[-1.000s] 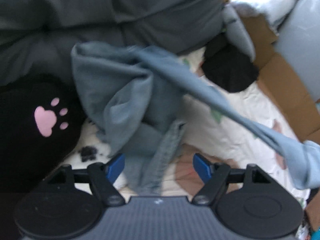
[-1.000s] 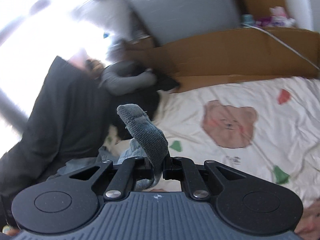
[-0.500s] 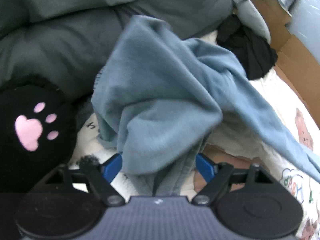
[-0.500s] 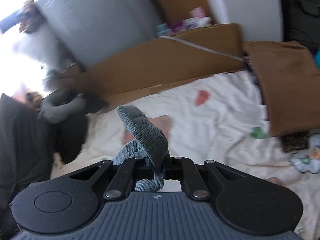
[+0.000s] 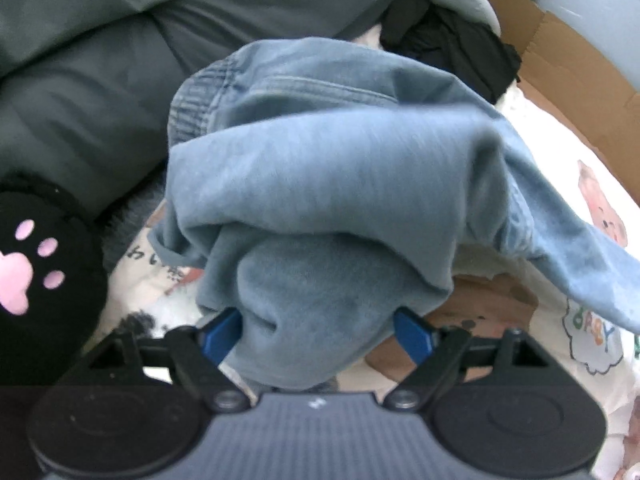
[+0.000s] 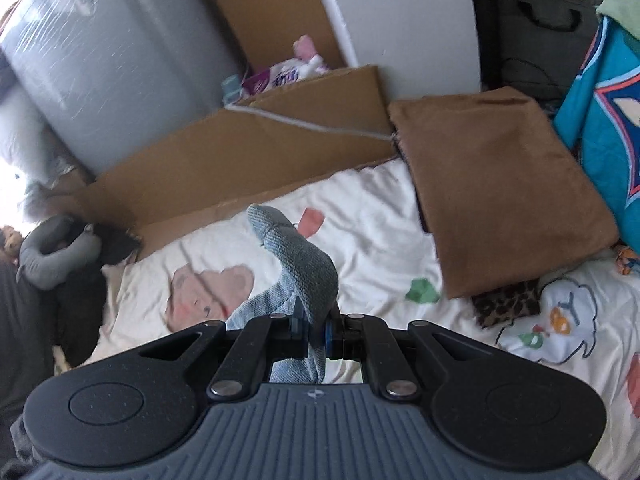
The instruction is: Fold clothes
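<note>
A light blue denim garment (image 5: pixel 320 180) with an elastic waistband (image 5: pixel 200 96) lies bunched on the printed white sheet (image 5: pixel 552 152). My left gripper (image 5: pixel 320 332) points steeply down over it, open wide, and a thick fold of the cloth bulges up between its blue pads (image 5: pixel 220 334). One long end of the garment trails off to the right. In the right wrist view my right gripper (image 6: pixel 316 332) is shut on that end, and the cuff (image 6: pixel 296 260) sticks up above the pads. The right gripper hangs over the sheet (image 6: pixel 380 232).
A dark grey duvet (image 5: pixel 120 40) and a black cushion with a pink paw print (image 5: pixel 40 280) lie to the left. Black clothes (image 5: pixel 460 52) and cardboard (image 5: pixel 580 80) are behind. A brown cushion (image 6: pixel 500 184), a teal cloth (image 6: pixel 600 120) and a grey garment (image 6: pixel 56 256) edge the bed.
The left gripper has sunk onto the blue garment, which now fills its view. The right gripper has swung to the right across the bed, still clamped on the cuff.
</note>
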`<state>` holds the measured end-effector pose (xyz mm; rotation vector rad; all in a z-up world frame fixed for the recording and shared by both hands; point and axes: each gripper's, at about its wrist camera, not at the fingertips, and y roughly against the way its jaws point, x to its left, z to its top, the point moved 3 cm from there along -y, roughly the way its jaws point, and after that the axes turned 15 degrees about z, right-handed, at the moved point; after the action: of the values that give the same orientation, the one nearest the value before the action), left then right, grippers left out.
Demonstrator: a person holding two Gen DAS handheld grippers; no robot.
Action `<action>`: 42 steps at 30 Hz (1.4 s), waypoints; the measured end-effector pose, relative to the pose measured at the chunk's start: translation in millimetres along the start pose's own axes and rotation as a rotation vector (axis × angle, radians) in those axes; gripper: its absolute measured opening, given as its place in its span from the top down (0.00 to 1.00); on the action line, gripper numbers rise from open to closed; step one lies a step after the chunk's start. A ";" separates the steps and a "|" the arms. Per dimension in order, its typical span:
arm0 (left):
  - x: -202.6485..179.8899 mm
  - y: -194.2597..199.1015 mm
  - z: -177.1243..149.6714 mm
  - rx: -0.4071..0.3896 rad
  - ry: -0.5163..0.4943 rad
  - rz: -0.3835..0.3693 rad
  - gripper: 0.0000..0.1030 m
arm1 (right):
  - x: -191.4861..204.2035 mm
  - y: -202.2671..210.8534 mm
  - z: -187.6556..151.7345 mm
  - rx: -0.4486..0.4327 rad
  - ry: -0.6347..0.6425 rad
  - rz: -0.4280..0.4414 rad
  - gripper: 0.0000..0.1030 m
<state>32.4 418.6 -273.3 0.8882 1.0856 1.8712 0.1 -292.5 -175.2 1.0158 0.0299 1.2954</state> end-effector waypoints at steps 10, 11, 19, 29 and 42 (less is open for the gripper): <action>15.8 35.6 -23.6 -0.046 0.005 -0.090 0.19 | 10.9 2.3 78.4 -0.054 0.116 -0.036 0.95; 16.6 35.0 -24.8 -0.044 0.004 -0.091 0.19 | 12.9 2.2 85.8 -0.058 0.129 -0.039 0.95; 17.7 12.0 -36.0 0.035 -0.007 -0.097 0.19 | 7.0 -19.2 118.8 0.009 0.171 -0.071 0.91; -3.1 -30.9 -49.9 0.150 0.006 -0.110 0.19 | 10.5 -15.5 69.8 0.125 0.255 -0.107 0.39; -3.9 -7.9 -39.5 0.098 0.034 -0.197 0.87 | 39.0 -9.8 -2.9 0.219 0.231 0.066 0.39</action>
<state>2.8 403.8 -296.6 0.7760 1.2482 1.6879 19.2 -259.0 -163.5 1.0535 0.3230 1.4879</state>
